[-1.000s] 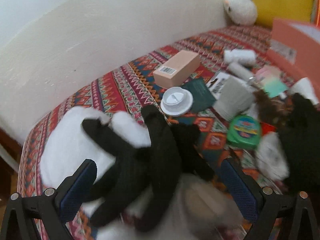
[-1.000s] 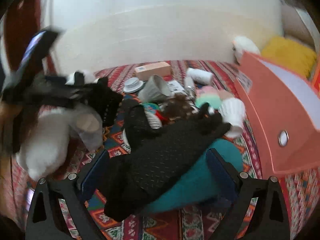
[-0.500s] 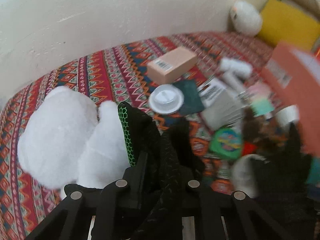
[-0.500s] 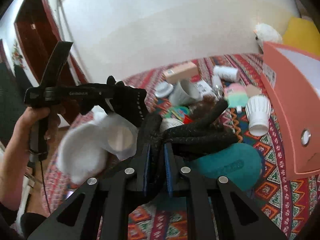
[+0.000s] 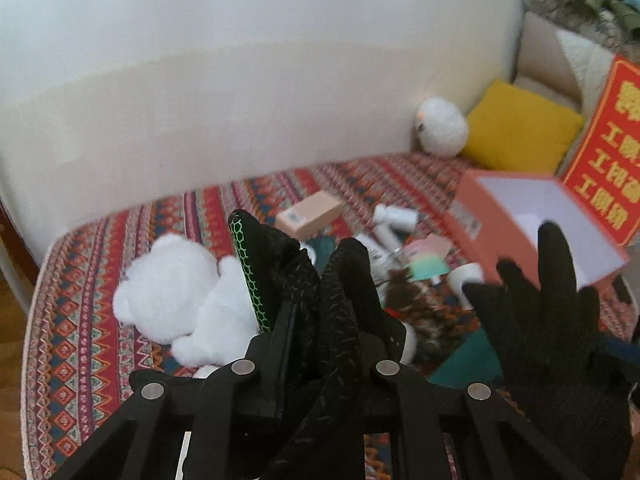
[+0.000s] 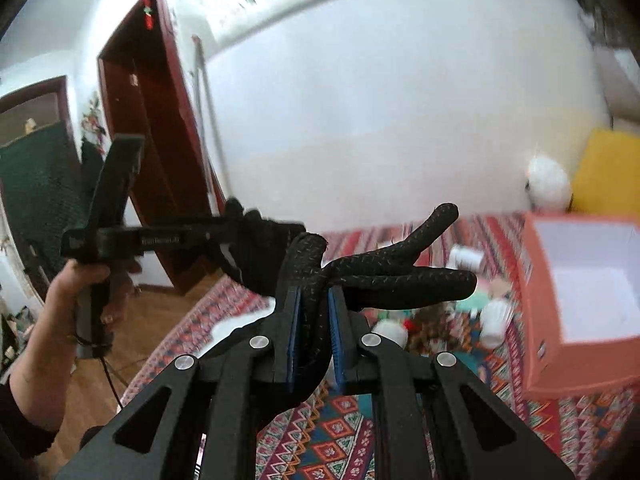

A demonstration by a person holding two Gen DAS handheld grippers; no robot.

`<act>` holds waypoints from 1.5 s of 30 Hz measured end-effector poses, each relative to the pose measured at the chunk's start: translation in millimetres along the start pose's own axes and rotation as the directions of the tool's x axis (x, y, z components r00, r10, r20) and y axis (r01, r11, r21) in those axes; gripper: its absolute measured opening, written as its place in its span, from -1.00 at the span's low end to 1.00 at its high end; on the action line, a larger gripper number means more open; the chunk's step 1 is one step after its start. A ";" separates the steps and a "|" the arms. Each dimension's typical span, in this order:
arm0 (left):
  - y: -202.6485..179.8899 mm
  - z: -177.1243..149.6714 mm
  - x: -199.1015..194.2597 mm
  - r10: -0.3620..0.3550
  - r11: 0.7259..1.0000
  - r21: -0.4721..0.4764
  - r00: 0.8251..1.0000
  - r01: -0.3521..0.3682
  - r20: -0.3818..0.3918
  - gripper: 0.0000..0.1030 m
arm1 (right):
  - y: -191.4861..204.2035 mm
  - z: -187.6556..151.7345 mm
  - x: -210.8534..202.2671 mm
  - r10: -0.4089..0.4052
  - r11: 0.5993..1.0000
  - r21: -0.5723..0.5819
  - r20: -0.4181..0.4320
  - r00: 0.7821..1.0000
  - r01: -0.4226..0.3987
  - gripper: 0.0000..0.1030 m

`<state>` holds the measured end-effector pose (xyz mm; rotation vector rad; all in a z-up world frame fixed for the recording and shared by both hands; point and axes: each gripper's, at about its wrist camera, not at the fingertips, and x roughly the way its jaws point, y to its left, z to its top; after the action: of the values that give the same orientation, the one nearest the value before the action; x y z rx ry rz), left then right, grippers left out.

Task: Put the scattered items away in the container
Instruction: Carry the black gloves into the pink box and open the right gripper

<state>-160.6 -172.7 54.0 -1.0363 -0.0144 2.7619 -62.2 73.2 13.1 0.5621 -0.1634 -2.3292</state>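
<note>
My left gripper (image 5: pixel 308 320) is shut on a black knit glove (image 5: pixel 344 280) with a green honeycomb cuff, held up above the patterned bed cover. My right gripper (image 6: pixel 314 312) is shut on a second black glove (image 6: pixel 400 272), whose fingers splay to the right; that glove (image 5: pixel 548 320) also shows at the right of the left wrist view. The open salmon box (image 5: pixel 532 216) with a white inside stands at the right, also seen from the right wrist as the box (image 6: pixel 576 292). In the right wrist view a hand holds the left gripper (image 6: pixel 256 248) at the left.
A white plush bear (image 5: pixel 188 296) lies at the left on the bed cover (image 5: pixel 80 320). Scattered between it and the box are a tan carton (image 5: pixel 308 216), white bottles (image 5: pixel 396 220), a white cup (image 5: pixel 468 276) and a teal item (image 5: pixel 468 360). A yellow cushion (image 5: pixel 520 128) and white plush (image 5: pixel 440 128) sit by the wall.
Both grippers went from open to shut on a black glove each, then lifted the gloves high above the bed. The views now tilt up toward the wall and the box.
</note>
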 end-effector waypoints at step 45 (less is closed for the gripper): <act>-288.2 115.6 187.9 -0.339 0.941 -0.027 0.940 0.338 -0.036 0.97 | -362.5 67.1 -91.0 -0.596 0.801 -0.022 0.063 0.800 0.599 1.00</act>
<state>-324.1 151.1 40.9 -0.9879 -0.1971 2.4341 -260.2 397.1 6.3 0.5915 0.0533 -2.9606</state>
